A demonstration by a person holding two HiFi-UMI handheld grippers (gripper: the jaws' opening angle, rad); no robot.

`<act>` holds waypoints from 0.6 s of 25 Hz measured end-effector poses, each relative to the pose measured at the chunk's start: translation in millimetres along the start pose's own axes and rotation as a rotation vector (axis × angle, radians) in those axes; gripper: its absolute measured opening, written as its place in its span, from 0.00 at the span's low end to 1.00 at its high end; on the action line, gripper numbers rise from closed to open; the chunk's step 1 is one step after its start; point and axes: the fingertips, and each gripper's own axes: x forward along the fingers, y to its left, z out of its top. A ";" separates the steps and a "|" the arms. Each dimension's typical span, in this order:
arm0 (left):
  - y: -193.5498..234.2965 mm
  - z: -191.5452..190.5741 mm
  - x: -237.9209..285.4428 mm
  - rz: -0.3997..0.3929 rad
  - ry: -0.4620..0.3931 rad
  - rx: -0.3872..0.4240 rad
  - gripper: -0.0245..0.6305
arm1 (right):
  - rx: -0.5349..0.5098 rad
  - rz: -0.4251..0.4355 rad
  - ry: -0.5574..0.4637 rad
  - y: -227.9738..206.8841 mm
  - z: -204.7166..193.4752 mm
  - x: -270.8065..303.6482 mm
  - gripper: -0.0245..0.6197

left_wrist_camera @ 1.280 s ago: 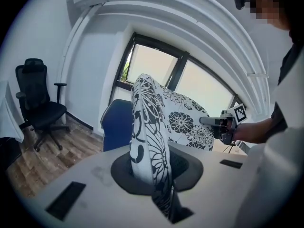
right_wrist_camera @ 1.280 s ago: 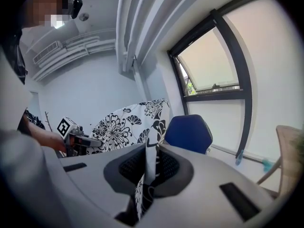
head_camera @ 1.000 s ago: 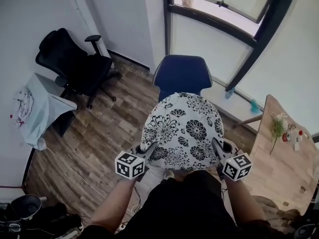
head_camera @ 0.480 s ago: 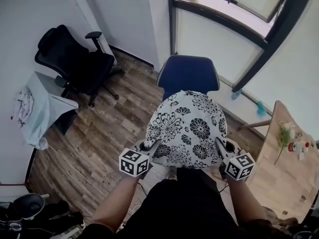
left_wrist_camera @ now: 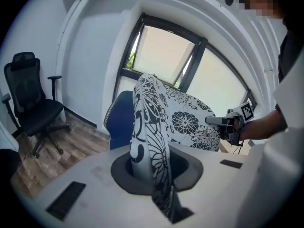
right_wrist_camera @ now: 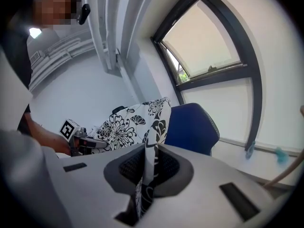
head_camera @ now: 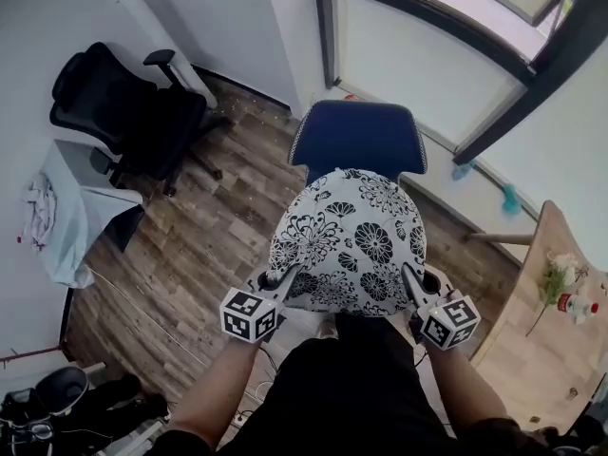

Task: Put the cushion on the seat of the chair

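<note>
Obs.: round black-and-white flower-print fabric cushion [head_camera: 350, 240] is held off the floor, roughly level, in front of the person, btwn both tongs. Left tongs [head_camera: 275, 276] are clamped on the cushion's near-left edge; the left gripper view shows the fabric rim pinched upright btwn the two jaws, w/ no gap. Right tongs [head_camera: 409, 278] are likewise closed onto the near-right edge; the right gripper view shows a thin fold of the print nipped btwn its jaws. The two grips sit on opposite sides, approx. symmetrical. This is judged to keep a wide, floppy pad spread flat rather than drooping from one corner. Blue padded chair [head_camera: 359, 139] stands just beyond, by the window wall; its blue back shows past the cushion's far edge in all views. The seat itself is hidden under the cushion in the head view, so contact w/ the seat cannot be confirmed; the cushion looks to be above or in front of it, not seen resting. Assessment: carry/positioning stage, cushion gripped at both sides. Next req.: lower over the seat, centred, far edge toward the backrest, then open both tongs together. Risk: uneven release may leave the pad folded or sliding off the front. Also noted: black mesh office chair [head_camera: 123, 112] at left on wood-plank floor [head_camera: 204, 245], well apart, not involved.
</note>
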 end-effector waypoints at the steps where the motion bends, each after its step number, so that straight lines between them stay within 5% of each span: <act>1: -3.8 8.0 -9.3 -0.005 0.003 -0.005 0.09 | -0.002 -0.008 0.013 9.3 10.7 -7.5 0.09; 4: -4.2 17.9 -25.2 0.002 0.008 -0.023 0.09 | 0.003 -0.019 0.035 25.0 23.9 -18.9 0.09; 15: 30.5 -30.3 47.2 0.019 0.104 -0.045 0.09 | 0.077 -0.045 0.097 -33.5 -32.6 25.7 0.09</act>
